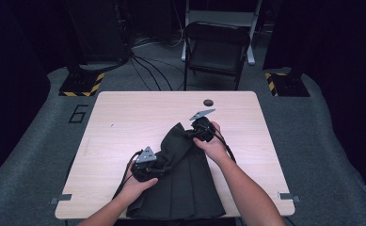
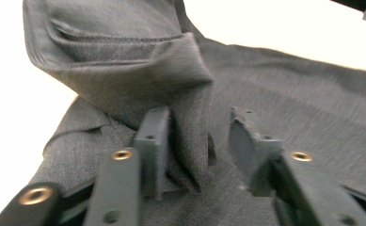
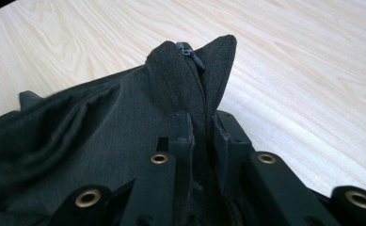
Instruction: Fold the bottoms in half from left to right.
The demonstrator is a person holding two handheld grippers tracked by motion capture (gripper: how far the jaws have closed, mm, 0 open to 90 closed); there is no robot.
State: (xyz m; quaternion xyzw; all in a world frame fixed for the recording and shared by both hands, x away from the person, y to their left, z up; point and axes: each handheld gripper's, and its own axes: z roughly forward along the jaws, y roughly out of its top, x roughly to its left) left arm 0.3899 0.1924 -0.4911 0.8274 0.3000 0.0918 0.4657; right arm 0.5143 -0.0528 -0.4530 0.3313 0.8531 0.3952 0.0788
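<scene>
A dark grey garment (image 1: 185, 183) with pleats lies crumpled on the wooden table (image 1: 124, 117), reaching down to the near edge. My left gripper (image 1: 164, 167) sits at the cloth's left side. In the left gripper view its jaws (image 2: 199, 136) stand apart; a raised fold of the garment (image 2: 124, 61) hangs between them and rests against one pad (image 2: 152, 141), away from the other. My right gripper (image 1: 195, 129) is at the garment's far end. In the right gripper view it (image 3: 202, 127) is shut on a peaked fold of the cloth (image 3: 100, 122), with a zipper pull (image 3: 192, 54) at the top.
A small black round disc (image 1: 208, 102) lies on the table beyond the right gripper. A folding chair (image 1: 216, 47) stands behind the table's far edge. Bare wood spreads to the left and right of the garment.
</scene>
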